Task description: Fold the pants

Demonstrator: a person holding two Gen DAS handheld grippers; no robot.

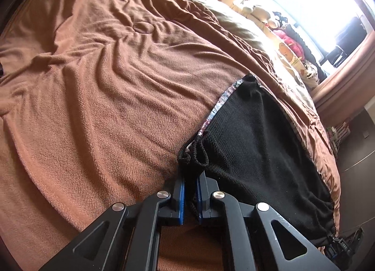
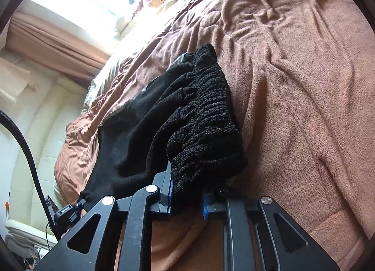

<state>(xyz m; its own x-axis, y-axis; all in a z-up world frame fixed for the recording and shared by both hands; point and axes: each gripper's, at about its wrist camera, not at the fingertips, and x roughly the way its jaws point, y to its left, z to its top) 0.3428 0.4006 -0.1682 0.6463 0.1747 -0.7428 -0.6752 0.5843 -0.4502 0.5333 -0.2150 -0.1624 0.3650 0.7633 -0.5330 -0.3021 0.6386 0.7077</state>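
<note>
Black knit pants (image 1: 253, 142) hang stretched over the near edge of a bed covered by a brown fleece blanket (image 1: 93, 71). My left gripper (image 1: 191, 178) is shut on a bunched corner of the pants, with black fabric between its blue pads. The right gripper (image 1: 342, 245) shows at the lower right, at the far end of the same edge. In the right wrist view my right gripper (image 2: 187, 191) is shut on the thick ribbed waistband (image 2: 206, 125). The pants (image 2: 131, 130) trail left from there to the left gripper (image 2: 68, 212).
Plush toys and printed pillows (image 1: 290, 46) line the bright window (image 1: 304, 1) at the bed's far side. Brown curtains (image 2: 54, 39) hang beside it. A black cable (image 2: 30, 153) curves at the left. Dark floor (image 1: 356, 153) lies beyond the bed's edge.
</note>
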